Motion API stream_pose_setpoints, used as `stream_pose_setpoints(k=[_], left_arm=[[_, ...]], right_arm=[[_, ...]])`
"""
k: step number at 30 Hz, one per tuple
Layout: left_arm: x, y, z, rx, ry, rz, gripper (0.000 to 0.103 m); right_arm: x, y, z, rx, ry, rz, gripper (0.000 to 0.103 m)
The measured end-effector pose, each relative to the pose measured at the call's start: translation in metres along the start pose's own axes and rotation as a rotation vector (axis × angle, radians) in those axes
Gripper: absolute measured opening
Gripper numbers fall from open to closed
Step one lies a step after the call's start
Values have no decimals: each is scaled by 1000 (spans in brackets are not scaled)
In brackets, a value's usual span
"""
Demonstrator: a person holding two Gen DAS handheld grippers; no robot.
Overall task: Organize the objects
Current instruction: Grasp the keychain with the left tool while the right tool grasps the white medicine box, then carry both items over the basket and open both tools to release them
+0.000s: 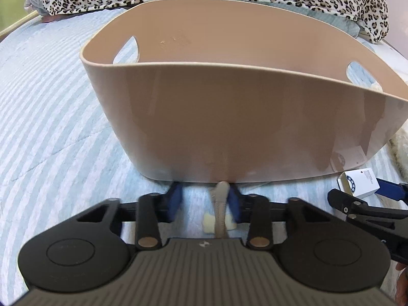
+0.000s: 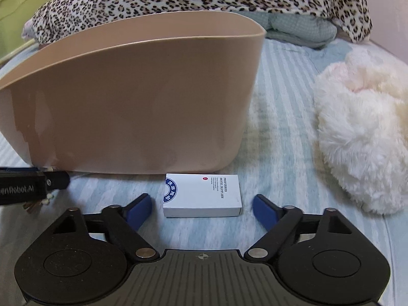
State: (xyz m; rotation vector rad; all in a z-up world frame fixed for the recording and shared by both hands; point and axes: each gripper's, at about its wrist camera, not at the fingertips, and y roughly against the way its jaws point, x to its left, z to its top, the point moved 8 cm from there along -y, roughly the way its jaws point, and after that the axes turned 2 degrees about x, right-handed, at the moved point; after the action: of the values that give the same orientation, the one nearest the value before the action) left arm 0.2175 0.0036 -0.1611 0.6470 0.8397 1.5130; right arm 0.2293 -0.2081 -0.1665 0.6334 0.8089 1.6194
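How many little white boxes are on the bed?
1. The white box lies on the striped bedsheet in front of the beige basket, between the open right gripper fingers. More may hide inside the basket.

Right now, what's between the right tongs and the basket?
A small white box lies on the striped bedcover between the open right tongs and the beige basket, seen in the right wrist view.
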Motion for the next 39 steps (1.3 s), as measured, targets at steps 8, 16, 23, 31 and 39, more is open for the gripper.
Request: stream_pose_setpoints(k=[8, 16, 23, 31, 39], left_arm=[[1, -1, 3, -3, -4, -29, 15], [3, 13, -4, -70, -74, -87, 15], [1, 31, -8, -90, -125, -116, 14], [-2, 62, -9, -129, -169, -146, 14], [-4, 99, -2, -191, -224, -178, 14]], right_arm=[[0, 11, 1, 3, -14, -3, 56], [2, 24, -7, 7, -29, 11, 56], [2, 45, -11, -17, -45, 31, 56], [6, 63, -10, -44, -54, 49, 56], [6, 93, -1, -103, -60, 63, 56]])
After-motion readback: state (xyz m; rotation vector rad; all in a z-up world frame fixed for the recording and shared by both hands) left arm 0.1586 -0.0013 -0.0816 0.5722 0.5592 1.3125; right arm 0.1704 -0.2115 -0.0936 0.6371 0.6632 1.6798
